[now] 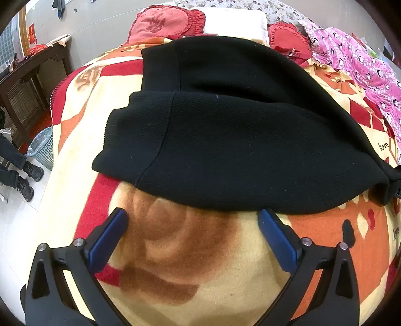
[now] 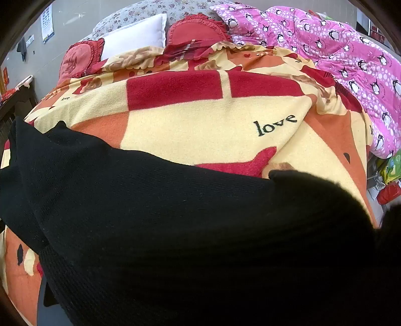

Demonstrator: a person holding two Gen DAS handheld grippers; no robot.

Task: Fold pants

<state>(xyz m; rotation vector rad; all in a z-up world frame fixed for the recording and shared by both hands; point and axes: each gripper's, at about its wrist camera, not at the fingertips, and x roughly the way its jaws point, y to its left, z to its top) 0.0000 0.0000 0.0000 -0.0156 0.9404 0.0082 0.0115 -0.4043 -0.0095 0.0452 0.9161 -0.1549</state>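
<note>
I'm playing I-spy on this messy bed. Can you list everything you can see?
black pants: 1, black, folded on the blanket
blanket: 1, cream, red, orange, covering the bed
heart cushions: 2, red, at the bed head
pillow: 1, white, between the cushions
penguin quilt: 1, pink, right of the blanket
waste basket: 1, pale blue, on the floor
left gripper: 1, black with blue pads, open above the blanket
right gripper: hidden by the pants

The pants (image 1: pixel 238 140) lie folded across the blanket (image 1: pixel 200 250) on the bed, one layer on another. Behind them sit the pillows (image 1: pixel 233 22); a quilt (image 1: pixel 363 62) is heaped to the right. Left of the bed, on the floor, stands a basket (image 1: pixel 42 148), near what may be a cabinet (image 1: pixel 27 82).
</note>
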